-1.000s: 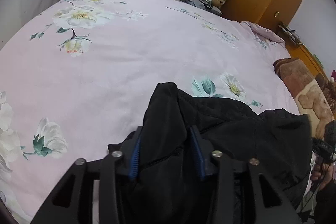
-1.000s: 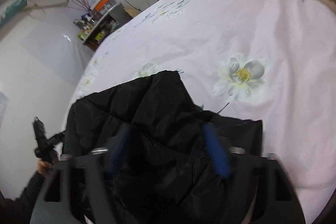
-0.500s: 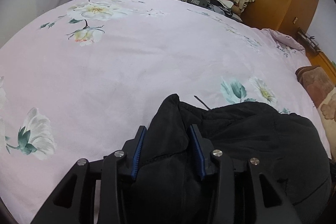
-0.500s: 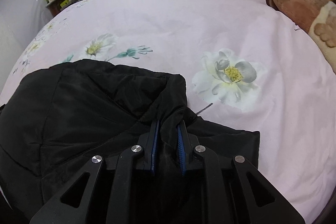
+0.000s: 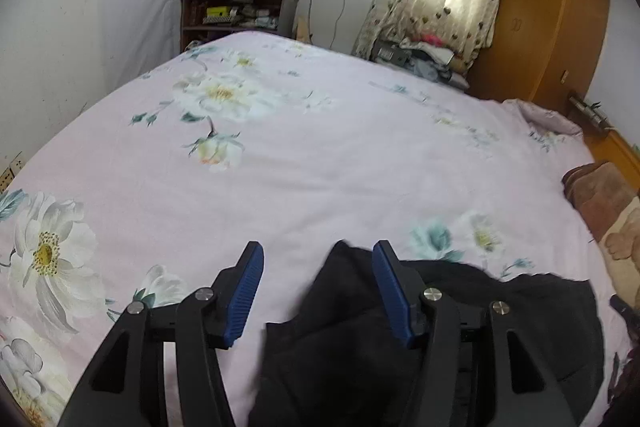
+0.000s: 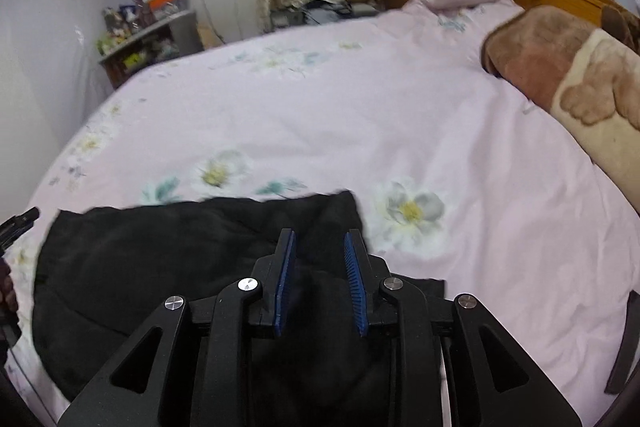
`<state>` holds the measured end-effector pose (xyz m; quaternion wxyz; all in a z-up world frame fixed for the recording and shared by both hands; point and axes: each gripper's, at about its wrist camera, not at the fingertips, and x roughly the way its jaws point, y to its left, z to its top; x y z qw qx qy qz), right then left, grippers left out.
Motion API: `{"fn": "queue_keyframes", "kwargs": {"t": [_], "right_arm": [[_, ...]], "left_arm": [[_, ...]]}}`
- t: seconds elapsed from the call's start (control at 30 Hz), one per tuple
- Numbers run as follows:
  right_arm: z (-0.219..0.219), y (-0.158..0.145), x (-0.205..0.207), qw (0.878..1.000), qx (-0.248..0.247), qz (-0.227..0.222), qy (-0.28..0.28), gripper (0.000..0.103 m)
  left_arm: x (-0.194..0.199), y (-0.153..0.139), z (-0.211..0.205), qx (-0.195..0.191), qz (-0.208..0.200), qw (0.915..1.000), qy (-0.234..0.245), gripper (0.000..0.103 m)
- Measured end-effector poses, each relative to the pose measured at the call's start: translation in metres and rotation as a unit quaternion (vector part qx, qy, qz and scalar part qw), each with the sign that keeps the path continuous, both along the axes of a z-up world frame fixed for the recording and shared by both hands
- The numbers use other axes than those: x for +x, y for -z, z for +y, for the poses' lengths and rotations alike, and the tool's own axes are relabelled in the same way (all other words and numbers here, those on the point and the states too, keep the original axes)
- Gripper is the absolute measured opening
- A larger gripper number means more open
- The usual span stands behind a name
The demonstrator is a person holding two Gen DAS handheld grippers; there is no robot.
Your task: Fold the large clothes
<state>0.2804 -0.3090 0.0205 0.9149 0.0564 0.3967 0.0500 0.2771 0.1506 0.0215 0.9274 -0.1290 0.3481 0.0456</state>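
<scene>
A black padded garment [image 5: 500,315] lies folded on the pink floral bed cover [image 5: 320,167], near its front edge. My left gripper [image 5: 318,251] hovers over the garment's left end. Its jaws are opening and stand wide apart; a corner of the fabric lies beneath them, beside the right pad, and is not pinched. In the right wrist view the same garment [image 6: 160,259] spreads to the left. My right gripper [image 6: 320,234] hangs over the garment's right end. Its jaws are opening too, with black fabric below the gap and neither pad pressing it.
A brown bear-print blanket [image 6: 560,67] lies along the bed's right side. Beyond the bed stand a cluttered shelf [image 5: 236,15], a clothes pile [image 5: 416,55] under the curtain and an orange wardrobe [image 5: 540,27]. A hand [image 6: 8,287] shows at the left edge.
Both grippers have let go of the folds they pinched and spread their jaws. Both have risen and tipped up, so more of the room shows. The garment now rests on the bed.
</scene>
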Motion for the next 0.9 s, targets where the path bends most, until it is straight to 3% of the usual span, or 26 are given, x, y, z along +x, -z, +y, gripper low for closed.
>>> {"fn": "queue_keyframes", "kwargs": {"t": [0.13,0.2,0.27,0.37,0.43,0.57,0.73,0.83,0.9], "right_arm": [[0.048,0.004,-0.008,0.998,0.009,-0.004,-0.062,0.027],[0.069,0.021,-0.001,0.997,0.002,0.016,-0.08,0.027],[0.079,0.041,0.01,0.996,-0.016,0.03,-0.08,0.028],[0.075,0.063,0.026,0.996,-0.04,0.036,-0.074,0.043],[0.063,0.074,0.034,0.997,-0.013,0.05,-0.061,0.043],[0.06,0.087,0.039,0.998,-0.006,0.045,-0.051,0.043],[0.062,0.081,0.035,0.998,-0.019,0.05,-0.044,0.043],[0.05,0.053,0.028,0.999,-0.025,0.015,-0.03,0.043],[0.039,0.05,0.028,0.999,-0.037,0.015,-0.014,0.043]], "left_arm": [[-0.003,0.0,-0.061,-0.013,-0.01,0.9941,0.108,0.064],[0.003,0.016,-0.094,-0.018,0.006,0.9861,0.165,0.064],[0.017,0.039,-0.115,-0.009,0.034,0.9815,0.188,0.064],[0.04,0.068,-0.123,0.028,0.048,0.9818,0.182,0.065],[0.048,0.076,-0.121,0.023,0.052,0.9831,0.174,0.066],[0.049,0.087,-0.131,0.041,0.047,0.9839,0.168,0.066],[0.046,0.069,-0.133,0.055,0.065,0.9814,0.172,0.066],[0.039,0.046,-0.113,0.071,0.031,0.9833,0.165,0.066],[0.045,0.045,-0.094,0.089,0.031,0.9844,0.149,0.066]]}}
